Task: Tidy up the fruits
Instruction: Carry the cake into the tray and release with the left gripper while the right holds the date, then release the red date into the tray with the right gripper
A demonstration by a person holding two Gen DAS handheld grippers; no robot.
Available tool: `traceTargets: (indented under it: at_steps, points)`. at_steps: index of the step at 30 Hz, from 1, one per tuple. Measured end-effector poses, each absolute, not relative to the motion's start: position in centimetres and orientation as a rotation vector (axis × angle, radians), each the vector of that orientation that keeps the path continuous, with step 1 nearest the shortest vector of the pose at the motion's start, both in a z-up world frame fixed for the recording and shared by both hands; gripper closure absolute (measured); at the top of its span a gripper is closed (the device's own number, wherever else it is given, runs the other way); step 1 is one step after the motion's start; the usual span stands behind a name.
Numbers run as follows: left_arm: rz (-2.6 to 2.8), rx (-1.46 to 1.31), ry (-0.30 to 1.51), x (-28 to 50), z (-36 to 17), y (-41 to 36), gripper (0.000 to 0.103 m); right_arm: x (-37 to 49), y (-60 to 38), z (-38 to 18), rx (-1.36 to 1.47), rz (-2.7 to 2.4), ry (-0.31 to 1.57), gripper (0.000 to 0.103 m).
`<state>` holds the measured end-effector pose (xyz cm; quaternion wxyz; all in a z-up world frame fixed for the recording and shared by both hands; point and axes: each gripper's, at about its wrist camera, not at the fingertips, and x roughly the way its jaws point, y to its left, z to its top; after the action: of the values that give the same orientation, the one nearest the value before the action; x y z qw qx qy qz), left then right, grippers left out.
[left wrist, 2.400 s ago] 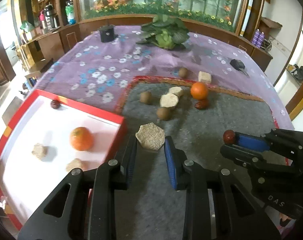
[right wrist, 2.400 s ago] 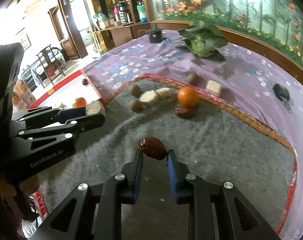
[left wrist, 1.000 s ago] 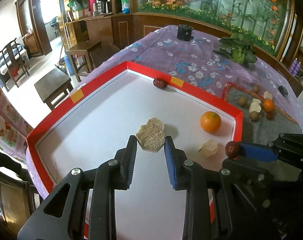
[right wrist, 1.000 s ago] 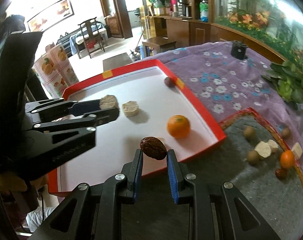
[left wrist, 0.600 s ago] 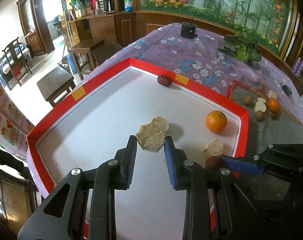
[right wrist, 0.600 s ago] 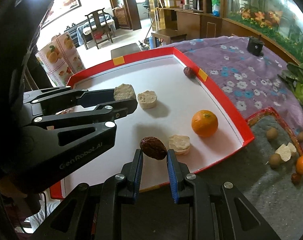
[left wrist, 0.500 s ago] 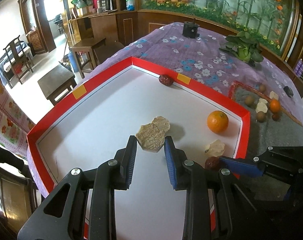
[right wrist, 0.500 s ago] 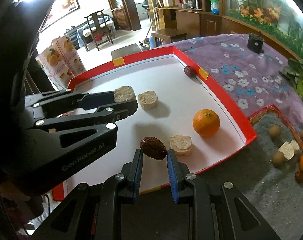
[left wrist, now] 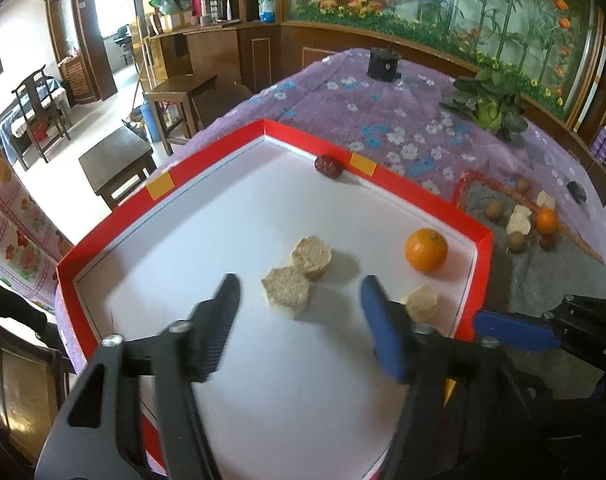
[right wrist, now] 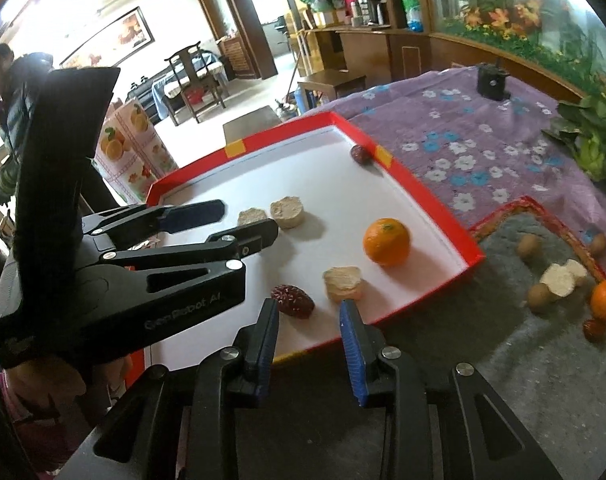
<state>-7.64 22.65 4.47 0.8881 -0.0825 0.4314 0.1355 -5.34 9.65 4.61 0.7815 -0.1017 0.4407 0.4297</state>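
Drop-off step, by the look of it. Left gripper (left wrist: 299, 320) jaws opening, nothing pinched, pale hexagonal crumbly cake (left wrist: 286, 291) lying loose in the red-walled white tray (left wrist: 481, 276), touching a round cake (left wrist: 311, 257). Right gripper (right wrist: 309, 330) jaws opening too, wrinkled dark red date (right wrist: 293, 301) free on the tray floor. Probably next: back to the grey felt mat (right wrist: 543, 360) for the small orange (right wrist: 605, 299), brown fruits and date waiting there. Far mat edge cut off, distant brown fruits too small to identify.
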Motion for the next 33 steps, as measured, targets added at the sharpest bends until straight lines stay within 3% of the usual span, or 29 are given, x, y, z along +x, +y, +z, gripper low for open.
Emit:
traceTargets:
  at_steps: [18,33]
  points:
    - [0.130,-0.136,0.873,-5.2,6.5,15.7,0.038,-3.1,-0.9,4.7,-0.149,0.712,0.943,0.066]
    - [-0.096,-0.039,0.920,-0.3,4.7,6.9,0.038,-1.1,-8.8,3.3,-0.031,0.600,0.972,0.066]
